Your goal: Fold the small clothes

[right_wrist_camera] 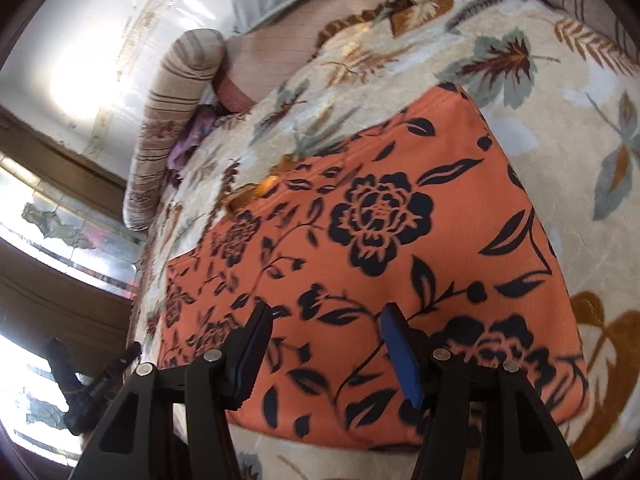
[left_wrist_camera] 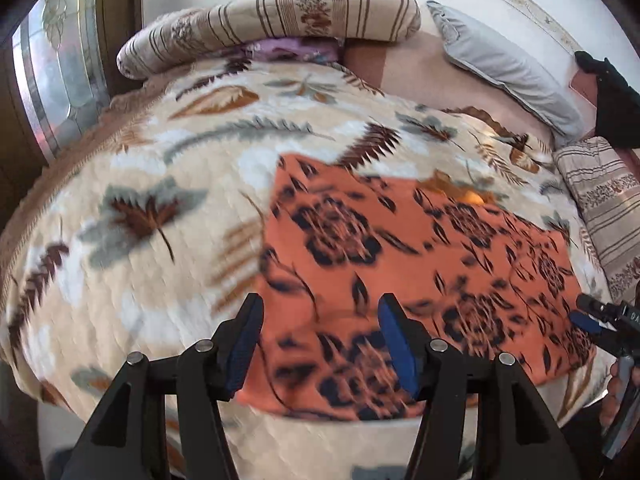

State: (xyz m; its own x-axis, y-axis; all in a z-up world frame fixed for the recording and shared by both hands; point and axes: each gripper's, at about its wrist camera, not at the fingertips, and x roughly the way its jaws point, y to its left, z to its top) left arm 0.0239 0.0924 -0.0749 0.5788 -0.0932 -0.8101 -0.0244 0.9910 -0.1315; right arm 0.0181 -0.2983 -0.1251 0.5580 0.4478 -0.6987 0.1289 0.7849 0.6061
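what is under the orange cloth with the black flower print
The orange black-flowered cloth lies flat on a cream fleece blanket with a leaf print, which shows all around it. Whatever lies beneath the blanket is covered. Both grippers, left and right, are open above the cloth's near edge.

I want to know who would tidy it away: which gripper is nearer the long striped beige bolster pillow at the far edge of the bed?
Left, as far as these views show. The left gripper hovers over the orange floral garment's left end, on the long striped beige bolster pillow's side; the right gripper hovers over its other end.
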